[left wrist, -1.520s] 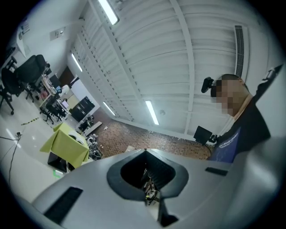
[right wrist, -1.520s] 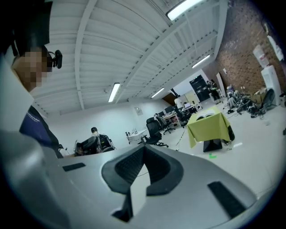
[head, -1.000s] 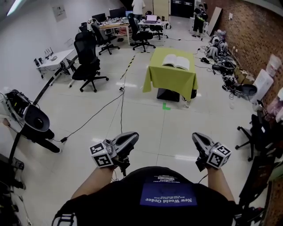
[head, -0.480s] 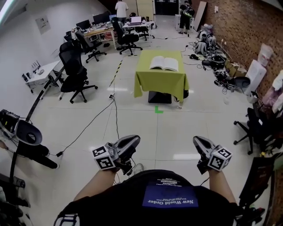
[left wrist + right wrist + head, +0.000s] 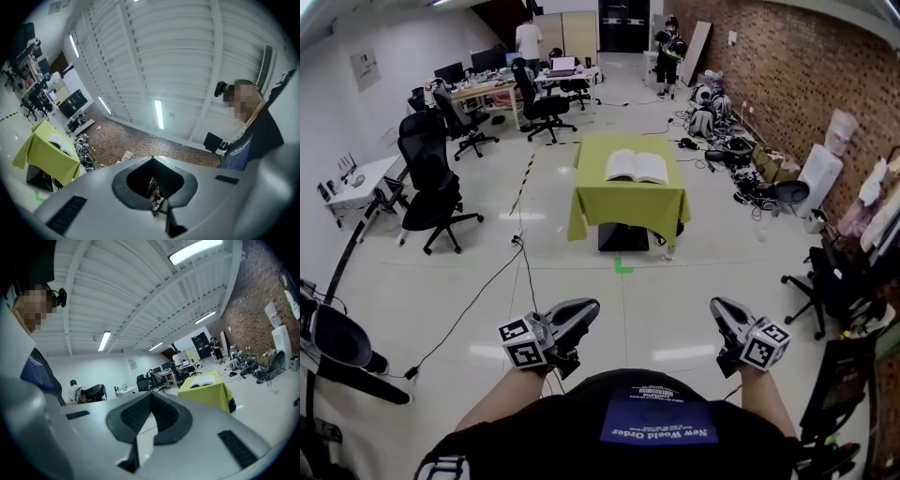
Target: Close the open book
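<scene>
An open book [image 5: 637, 167] lies flat on a small table under a lime-green cloth [image 5: 628, 202], far ahead across the floor. The same book [image 5: 202, 380] and green table [image 5: 209, 393] show in the right gripper view; the left gripper view shows the table [image 5: 44, 154] at its left edge with the book [image 5: 60, 139] on top. My left gripper [image 5: 584, 310] is held close to my body, shut, with nothing in it. My right gripper [image 5: 719, 309] is also near my body, shut and empty. Both are well short of the table.
Black office chairs [image 5: 431, 192] stand at the left, with desks [image 5: 487, 89] and people behind them. A cable [image 5: 478, 291] runs across the floor. Bags and gear [image 5: 741, 155] line the brick wall at the right. A black chair [image 5: 825, 281] stands near right.
The table with the book has come nearer and shifted left in the head view as I walk toward it. Both grippers keep their place near my body, still shut.
</scene>
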The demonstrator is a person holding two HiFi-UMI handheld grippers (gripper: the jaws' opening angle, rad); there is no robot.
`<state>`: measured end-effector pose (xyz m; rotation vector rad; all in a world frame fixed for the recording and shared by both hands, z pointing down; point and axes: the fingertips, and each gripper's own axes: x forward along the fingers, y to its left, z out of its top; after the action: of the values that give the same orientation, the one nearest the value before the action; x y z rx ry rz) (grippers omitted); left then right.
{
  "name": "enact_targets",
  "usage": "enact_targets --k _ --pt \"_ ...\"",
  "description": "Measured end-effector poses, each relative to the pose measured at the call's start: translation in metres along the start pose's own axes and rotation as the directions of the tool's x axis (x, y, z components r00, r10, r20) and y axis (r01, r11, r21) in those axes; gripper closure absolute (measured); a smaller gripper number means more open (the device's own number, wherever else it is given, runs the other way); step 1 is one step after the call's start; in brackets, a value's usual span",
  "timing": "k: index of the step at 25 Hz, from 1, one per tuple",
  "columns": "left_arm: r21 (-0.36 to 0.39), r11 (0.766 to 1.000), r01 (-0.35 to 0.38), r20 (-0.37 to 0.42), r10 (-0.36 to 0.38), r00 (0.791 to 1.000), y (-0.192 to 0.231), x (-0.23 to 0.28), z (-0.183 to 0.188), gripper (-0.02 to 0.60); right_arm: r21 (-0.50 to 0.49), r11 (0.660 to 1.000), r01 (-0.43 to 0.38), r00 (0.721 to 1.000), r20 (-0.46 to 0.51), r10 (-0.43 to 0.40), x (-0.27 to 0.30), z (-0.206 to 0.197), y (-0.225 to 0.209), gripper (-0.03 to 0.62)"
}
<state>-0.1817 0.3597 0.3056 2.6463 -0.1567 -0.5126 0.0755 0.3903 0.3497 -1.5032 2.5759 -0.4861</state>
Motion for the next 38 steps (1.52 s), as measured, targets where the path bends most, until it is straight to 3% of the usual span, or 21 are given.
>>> enact_targets --k 8,17,27,31,38 --pt "0.008 1.0 0.019 0.004 -0.019 1.0 0.071 -0.032 0.047 0.578 -0.015 1.0 -0.008 0.999 -0.04 0.007 0.097 -0.004 0.011 0.609" --pt "-0.014 0.995 -0.101 0.029 0.101 0.994 0.145 -0.037 0.063 0.578 -0.008 0.995 -0.098 0.99 -0.102 0.097 0.186 0.004 -0.028 0.609" --pt "0.043 0.981 -0.187 0.066 0.184 0.981 0.222 0.084 0.075 0.578 -0.021 0.976 -0.218 0.971 -0.108 0.215 0.248 0.069 -0.164 0.609" --pt "0.008 0.979 -0.202 0.1 0.201 0.975 0.255 0.128 0.077 0.578 -0.023 0.964 -0.264 0.96 -0.107 0.26 0.267 0.091 -0.208 0.609" --pt "-0.026 0.972 -0.236 0.075 0.237 0.969 0.3 0.166 0.074 0.578 0.038 0.958 -0.285 0.949 -0.126 0.288 0.293 0.094 -0.26 0.603"
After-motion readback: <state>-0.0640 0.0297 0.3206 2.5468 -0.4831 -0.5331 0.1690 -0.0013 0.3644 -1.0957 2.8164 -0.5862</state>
